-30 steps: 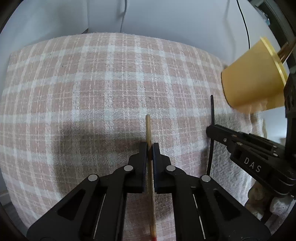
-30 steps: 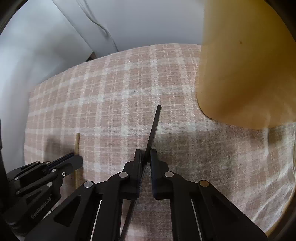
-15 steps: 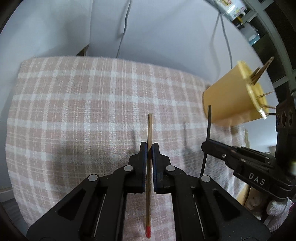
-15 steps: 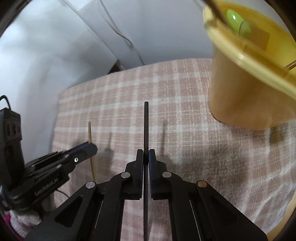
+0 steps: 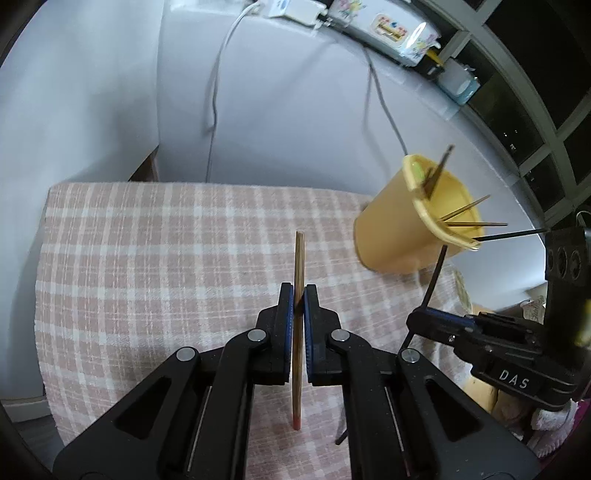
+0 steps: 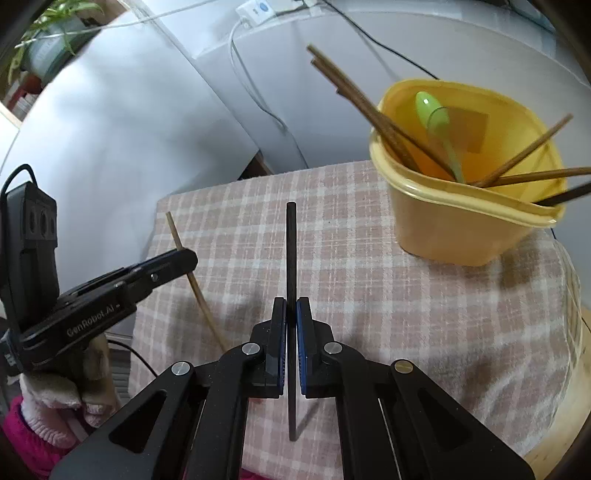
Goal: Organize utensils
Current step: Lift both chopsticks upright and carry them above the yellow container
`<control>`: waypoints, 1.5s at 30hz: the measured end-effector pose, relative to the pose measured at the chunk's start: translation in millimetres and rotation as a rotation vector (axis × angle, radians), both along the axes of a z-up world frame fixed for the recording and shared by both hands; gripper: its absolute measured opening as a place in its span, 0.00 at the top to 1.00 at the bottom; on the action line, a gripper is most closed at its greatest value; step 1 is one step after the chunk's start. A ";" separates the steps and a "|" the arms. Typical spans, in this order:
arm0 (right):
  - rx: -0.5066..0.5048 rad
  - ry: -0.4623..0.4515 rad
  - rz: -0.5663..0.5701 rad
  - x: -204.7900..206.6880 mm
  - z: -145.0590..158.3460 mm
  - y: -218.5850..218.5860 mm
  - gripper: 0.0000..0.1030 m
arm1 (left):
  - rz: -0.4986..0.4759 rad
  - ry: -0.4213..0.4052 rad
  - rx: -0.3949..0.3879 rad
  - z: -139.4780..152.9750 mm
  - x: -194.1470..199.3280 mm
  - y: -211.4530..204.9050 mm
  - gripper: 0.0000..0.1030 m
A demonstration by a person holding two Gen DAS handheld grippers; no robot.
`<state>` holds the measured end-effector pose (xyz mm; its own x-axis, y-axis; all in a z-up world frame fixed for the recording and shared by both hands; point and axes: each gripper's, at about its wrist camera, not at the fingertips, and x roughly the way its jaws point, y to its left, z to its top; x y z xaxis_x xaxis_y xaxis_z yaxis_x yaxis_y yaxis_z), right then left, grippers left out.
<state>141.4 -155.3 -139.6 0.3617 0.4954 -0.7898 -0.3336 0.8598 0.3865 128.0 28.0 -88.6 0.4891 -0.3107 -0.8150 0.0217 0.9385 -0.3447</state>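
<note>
Two chopsticks, wooden (image 5: pixel 298 314) in left claw (image 5: pixel 299 295), black (image 6: pixel 291 295) in right claw (image 6: pixel 291 314)

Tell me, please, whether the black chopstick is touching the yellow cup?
Apart. The right wrist view shows checked cloth between the black chopstick, clamped in the right claw, and the yellow cup.

Surroundings of the checked table

A pink-and-white checked tablecloth (image 5: pixel 147 258) was spread over the table, with a pale appliance (image 5: pixel 277 110) stood just behind it. A white power strip (image 6: pixel 258 9) was laid on top of the appliance, and its white cable (image 5: pixel 218 85) was hung down the front. A floral-printed white box (image 5: pixel 388 27) was seen on the ledge behind, and a potted plant (image 6: pixel 48 33) at upper left.
</note>
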 end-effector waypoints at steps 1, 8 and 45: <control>0.002 -0.005 -0.003 -2.8 2.3 -2.9 0.96 | -0.006 -0.011 0.005 2.6 -0.1 -2.7 0.97; 0.006 -0.043 -0.016 -20.9 15.3 -26.7 0.96 | -0.027 -0.065 0.013 5.5 -5.5 -36.8 0.97; 0.053 -0.233 -0.190 -61.3 89.5 -107.0 0.96 | -0.167 -0.233 -0.007 76.6 -6.2 -80.6 0.97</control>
